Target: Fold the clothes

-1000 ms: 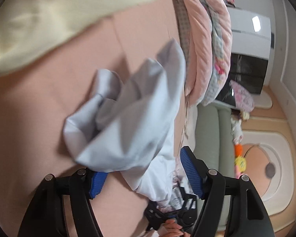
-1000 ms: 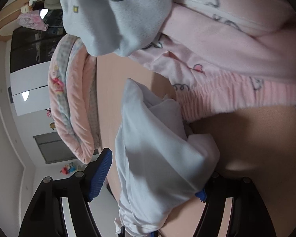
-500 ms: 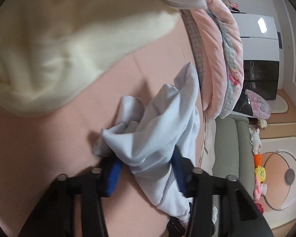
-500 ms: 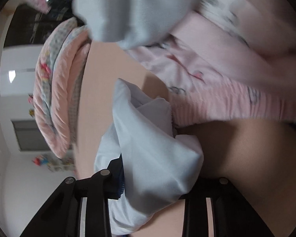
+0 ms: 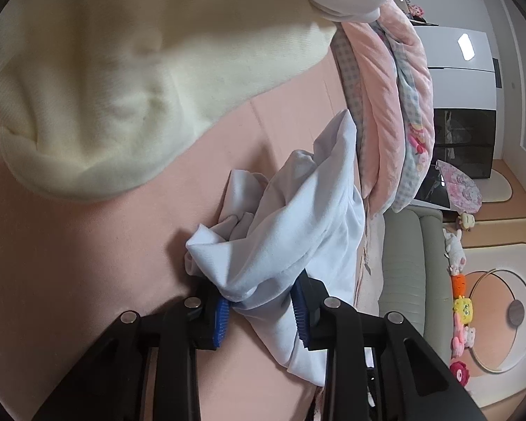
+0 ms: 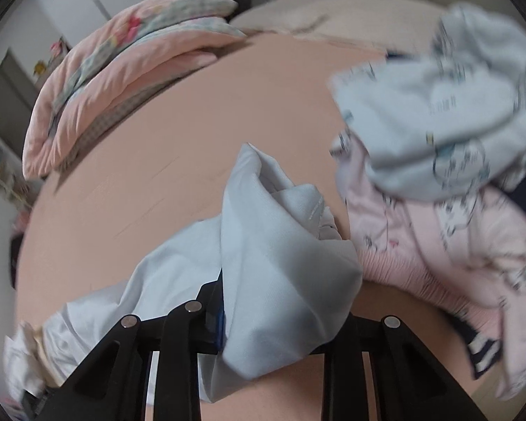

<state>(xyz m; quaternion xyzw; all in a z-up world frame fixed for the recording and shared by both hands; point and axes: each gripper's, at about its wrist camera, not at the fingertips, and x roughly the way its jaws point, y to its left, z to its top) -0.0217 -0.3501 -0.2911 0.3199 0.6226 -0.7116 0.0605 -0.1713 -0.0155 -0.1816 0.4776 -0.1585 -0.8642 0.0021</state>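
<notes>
**Pale blue garment pinched at both ends**

Bunched and creased, pale blue garment (image 5: 298,217) lifted over the pink bed (image 6: 179,161). Left gripper (image 5: 261,310) jaws clamped on one bundled edge; right gripper (image 6: 263,312) jaws closed on another fold.

Open pink sheet ahead; cream sweater (image 5: 129,80), folded quilts (image 6: 122,59) and heaped pink clothes (image 6: 438,231) along the margins.

Compared with a second ago: both jaws narrowed onto fabric, right view swung level.

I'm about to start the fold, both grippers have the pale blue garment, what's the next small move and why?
Probably draw the left gripper and right gripper apart to stretch the pale blue garment flat over the pink bed sheet: it hangs bunched between them, too crumpled to fold.
</notes>
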